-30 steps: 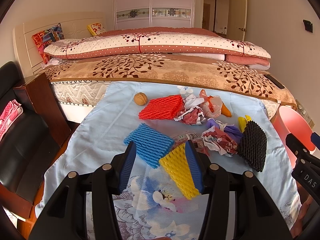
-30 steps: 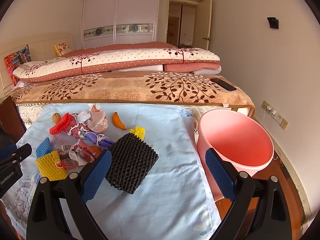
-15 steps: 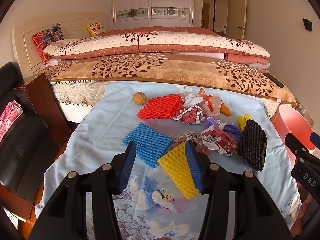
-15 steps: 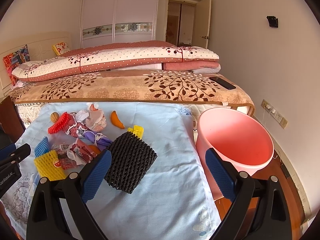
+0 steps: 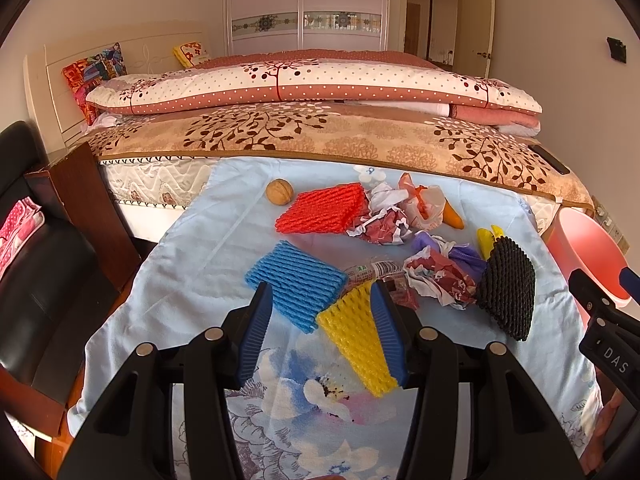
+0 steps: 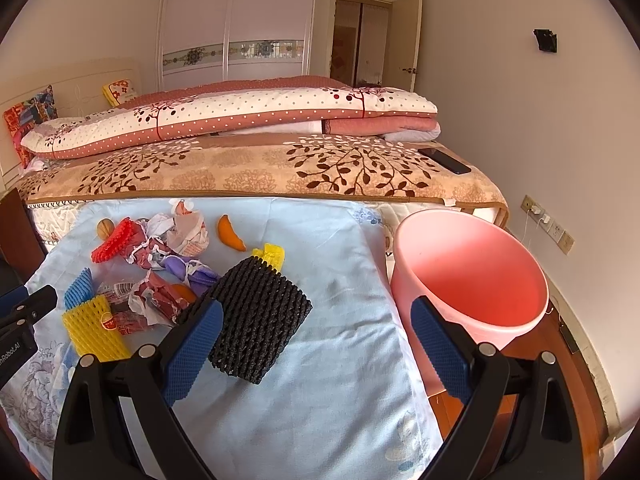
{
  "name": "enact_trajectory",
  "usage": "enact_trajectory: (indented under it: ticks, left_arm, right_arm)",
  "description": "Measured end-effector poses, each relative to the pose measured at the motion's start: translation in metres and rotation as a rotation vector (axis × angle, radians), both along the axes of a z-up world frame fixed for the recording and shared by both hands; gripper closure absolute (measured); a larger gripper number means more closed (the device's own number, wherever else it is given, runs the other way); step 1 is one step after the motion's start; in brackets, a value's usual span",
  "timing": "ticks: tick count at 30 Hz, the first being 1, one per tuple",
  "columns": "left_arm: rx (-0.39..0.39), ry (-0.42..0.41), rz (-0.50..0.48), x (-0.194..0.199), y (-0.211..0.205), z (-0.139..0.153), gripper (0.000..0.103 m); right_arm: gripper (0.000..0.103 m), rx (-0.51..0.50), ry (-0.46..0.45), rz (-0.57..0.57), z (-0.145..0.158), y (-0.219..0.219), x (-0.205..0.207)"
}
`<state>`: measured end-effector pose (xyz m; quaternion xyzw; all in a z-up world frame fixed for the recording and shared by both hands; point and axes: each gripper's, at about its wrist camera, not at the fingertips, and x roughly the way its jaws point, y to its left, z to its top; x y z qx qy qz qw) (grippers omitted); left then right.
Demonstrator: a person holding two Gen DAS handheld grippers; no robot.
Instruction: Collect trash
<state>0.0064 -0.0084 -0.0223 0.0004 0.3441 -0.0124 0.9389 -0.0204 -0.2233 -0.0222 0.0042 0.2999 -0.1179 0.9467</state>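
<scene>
Everything here is placed against the black foam net (image 6: 256, 316), which lies on the light blue cloth (image 6: 340, 360). Far to its left sit a walnut (image 5: 280, 191) and a red foam net (image 5: 322, 209). Nearer on that side lie a blue foam net (image 5: 294, 280) and a yellow foam net (image 5: 356, 332), with crumpled paper (image 5: 436, 280) touching the black one. The left gripper (image 5: 322, 334) hangs half open over the yellow net, holding nothing. The right gripper (image 6: 316, 354) gapes wide and empty just in front of the black net. To its right, off the cloth, stands the pink bucket (image 6: 472, 276).
</scene>
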Motion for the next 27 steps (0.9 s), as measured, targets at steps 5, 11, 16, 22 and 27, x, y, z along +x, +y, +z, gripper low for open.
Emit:
enact_trajectory:
  ticks: [5,11,16,22,27]
  left_arm:
    - [-0.001,0.002,-0.001,0.0,0.001,-0.001,0.052]
    - [-0.008,0.005,-0.012,0.001,0.003,-0.003,0.052]
    - [-0.032,0.008,-0.044,0.002,0.011,-0.003,0.052]
    - [-0.105,0.067,-0.061,0.004,0.03,-0.013,0.052]
    - [-0.172,0.118,-0.116,0.002,0.036,-0.022,0.052]
  right_arm:
    - [0.009,0.0,0.006,-0.001,-0.002,0.0,0.001]
    - [0.009,0.003,0.012,0.0,-0.004,-0.002,0.002]
    - [0.009,0.017,0.019,0.023,-0.006,-0.005,0.003]
    - [0.009,0.04,0.027,0.096,-0.011,0.001,0.006]
    - [0.009,0.068,0.045,0.141,-0.016,0.005,0.01]
